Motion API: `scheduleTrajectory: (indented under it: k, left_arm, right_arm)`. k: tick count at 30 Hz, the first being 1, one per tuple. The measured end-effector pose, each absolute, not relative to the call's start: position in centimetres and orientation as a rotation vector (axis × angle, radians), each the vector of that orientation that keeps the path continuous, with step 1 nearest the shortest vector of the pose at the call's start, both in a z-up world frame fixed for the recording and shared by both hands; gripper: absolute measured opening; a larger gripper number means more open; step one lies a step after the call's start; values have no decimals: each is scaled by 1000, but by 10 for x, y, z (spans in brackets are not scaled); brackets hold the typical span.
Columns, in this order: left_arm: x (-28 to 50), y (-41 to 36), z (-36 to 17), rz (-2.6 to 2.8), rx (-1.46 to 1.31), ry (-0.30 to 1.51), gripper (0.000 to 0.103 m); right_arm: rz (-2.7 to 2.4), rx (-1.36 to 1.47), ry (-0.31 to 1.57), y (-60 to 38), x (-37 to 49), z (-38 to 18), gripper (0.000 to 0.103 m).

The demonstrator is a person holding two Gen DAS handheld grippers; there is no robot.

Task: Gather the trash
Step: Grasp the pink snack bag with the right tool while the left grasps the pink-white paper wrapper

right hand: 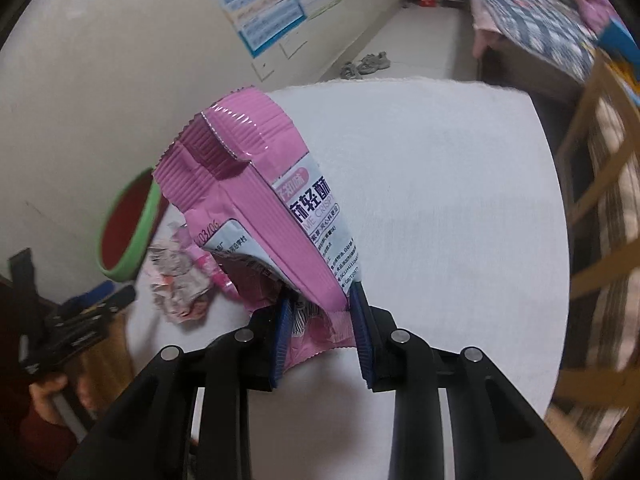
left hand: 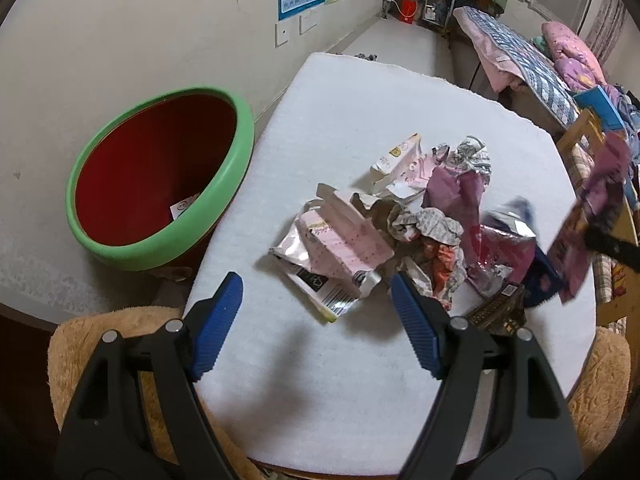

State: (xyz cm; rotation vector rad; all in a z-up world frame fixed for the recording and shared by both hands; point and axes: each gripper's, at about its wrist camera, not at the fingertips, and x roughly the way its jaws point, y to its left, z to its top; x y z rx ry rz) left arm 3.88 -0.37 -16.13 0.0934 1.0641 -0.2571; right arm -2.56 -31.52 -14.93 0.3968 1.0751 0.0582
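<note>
Looking through your left wrist camera, you see the left tongs (left hand: 316, 320) spread wide and empty, angled down over the white desk (left hand: 360, 120) just short of the heap of crumpled wrappers (left hand: 400, 224). No print in the heap can be read beyond a barcode on the nearest foil packet (left hand: 332, 292). A red bin with a green rim (left hand: 160, 176) stands left of the desk, one scrap of paper at its bottom. At the right edge a blurred purple-pink shape hangs in the air: the pink wrapper (left hand: 588, 216).

Your right wrist camera shows that wrapper (right hand: 260, 200) sharply. The right tongs (right hand: 322, 320) are clenched on its lower end, the blue pads (right hand: 282, 336) pinching the foil, and it stands up clear of the desk. Its white label carries Chinese characters, "ME CRISPY" and a date stamp ending "03/06". Only here do you see your own left hand (right hand: 48, 396) gripping its tool at lower left, with the bin (right hand: 128, 232) and heap (right hand: 180, 276) beyond.
</note>
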Motion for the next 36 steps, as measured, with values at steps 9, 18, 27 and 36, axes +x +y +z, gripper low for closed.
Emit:
scheduleTrajectory:
  k: [9, 18, 27, 36]
  left_arm:
    - [35, -12, -158, -291, 110, 1054, 74]
    - [51, -54, -171, -398, 140, 1086, 81]
    - [49, -86, -181, -439, 191, 1103, 81]
    - [51, -11, -164, -239, 17, 1074, 81]
  right_arm:
    - [5, 428, 1075, -306, -46, -151, 28]
    - [-20, 453, 1092, -303, -45, -165, 32]
    - [-32, 467, 1082, -298, -46, -171, 39]
    - [-19, 486, 1023, -298, -51, -164, 35]
